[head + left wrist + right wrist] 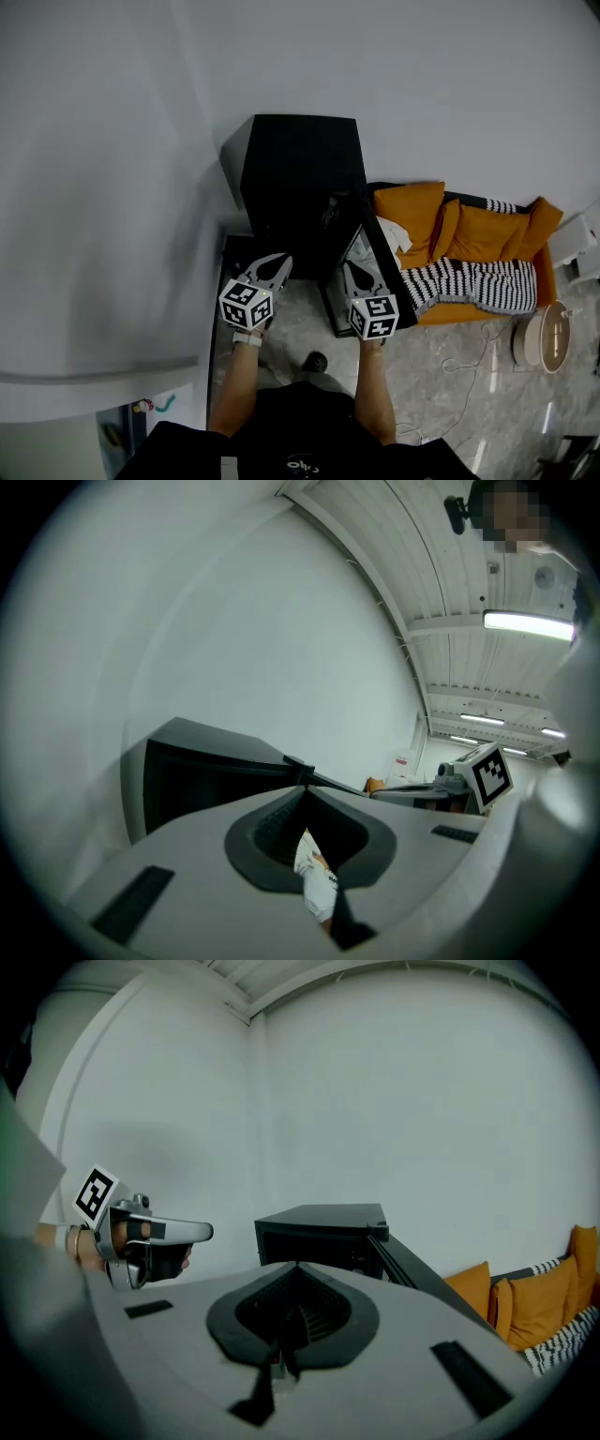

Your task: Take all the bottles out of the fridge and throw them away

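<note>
my left gripper [302,787] has its jaws drawn together at the tips, and a small white printed thing [314,878] sits pinched in the hollow just behind them (only a strip of its white wrap with some orange print shows, so i can't tell whether it's one of the bottles). my right gripper [296,1265] is closed all the way, tips touching, with nothing between them. i hold the two side by side, apart from each other and pointing slightly down, the left one showing just off to the left in the right gripper view. the black fridge [300,173] stands straight ahead of both sets of tips, against the pale wall. its door [382,272] is swung open and runs along the right side of my right gripper. the inside is too dark to see any bottles. farther right of that gripper, past the door, is an orange sofa [478,232] with a striped blanket [469,284].
</note>
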Action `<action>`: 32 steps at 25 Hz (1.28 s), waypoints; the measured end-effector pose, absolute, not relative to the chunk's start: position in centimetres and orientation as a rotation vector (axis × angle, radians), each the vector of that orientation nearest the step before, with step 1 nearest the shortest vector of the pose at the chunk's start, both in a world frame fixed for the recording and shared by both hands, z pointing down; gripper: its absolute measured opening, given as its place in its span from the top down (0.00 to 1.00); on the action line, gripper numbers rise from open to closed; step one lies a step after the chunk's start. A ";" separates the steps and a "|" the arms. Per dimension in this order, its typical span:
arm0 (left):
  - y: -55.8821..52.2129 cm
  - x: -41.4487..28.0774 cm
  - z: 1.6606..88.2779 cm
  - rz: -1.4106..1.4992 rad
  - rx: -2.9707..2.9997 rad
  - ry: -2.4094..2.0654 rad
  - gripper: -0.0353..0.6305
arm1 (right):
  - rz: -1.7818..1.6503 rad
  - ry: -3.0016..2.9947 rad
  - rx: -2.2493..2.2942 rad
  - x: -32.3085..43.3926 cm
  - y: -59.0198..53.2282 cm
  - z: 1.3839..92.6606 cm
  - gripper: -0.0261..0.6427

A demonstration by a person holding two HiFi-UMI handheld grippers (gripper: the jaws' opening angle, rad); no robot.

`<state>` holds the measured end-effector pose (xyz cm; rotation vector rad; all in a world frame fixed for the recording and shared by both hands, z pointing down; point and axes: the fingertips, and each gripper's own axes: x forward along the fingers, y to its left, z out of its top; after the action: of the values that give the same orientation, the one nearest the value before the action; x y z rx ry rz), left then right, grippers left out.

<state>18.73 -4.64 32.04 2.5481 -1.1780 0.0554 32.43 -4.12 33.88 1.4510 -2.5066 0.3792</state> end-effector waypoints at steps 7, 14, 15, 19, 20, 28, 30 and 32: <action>-4.9 16.7 32.5 0.046 2.551 -1.163 0.94 | 0.392 -2.469 1.494 31.1 -4.4 34.7 0.95; -5.6 13.2 32.5 0.024 2.538 -1.149 0.94 | 0.416 -2.448 1.492 27.7 -5.1 35.1 0.95; -5.7 12.6 32.6 0.025 2.537 -1.146 0.94 | 0.418 -2.446 1.491 27.1 -5.4 35.2 0.95; -6.2 9.9 32.8 0.028 2.537 -1.127 0.94 | 0.417 -2.433 1.500 24.2 -6.2 35.2 0.95; -6.4 9.2 32.7 0.028 2.542 -1.122 0.94 | 0.414 -2.431 1.503 23.4 -6.5 35.2 0.95; -7.3 4.3 33.0 0.053 2.610 -1.039 0.94 | 0.409 -2.401 1.530 17.9 -8.2 36.0 0.95; -7.4 3.5 33.1 0.064 2.628 -1.008 0.94 | 0.398 -2.385 1.543 16.8 -8.4 36.2 0.95; -7.6 2.9 33.3 0.073 2.647 -0.977 0.94 | 0.385 -2.373 1.560 16.0 -8.7 36.3 0.95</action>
<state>2.91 -7.63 33.29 2.6468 -0.9773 0.0727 15.99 -8.68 36.32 1.5601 -2.3735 0.3846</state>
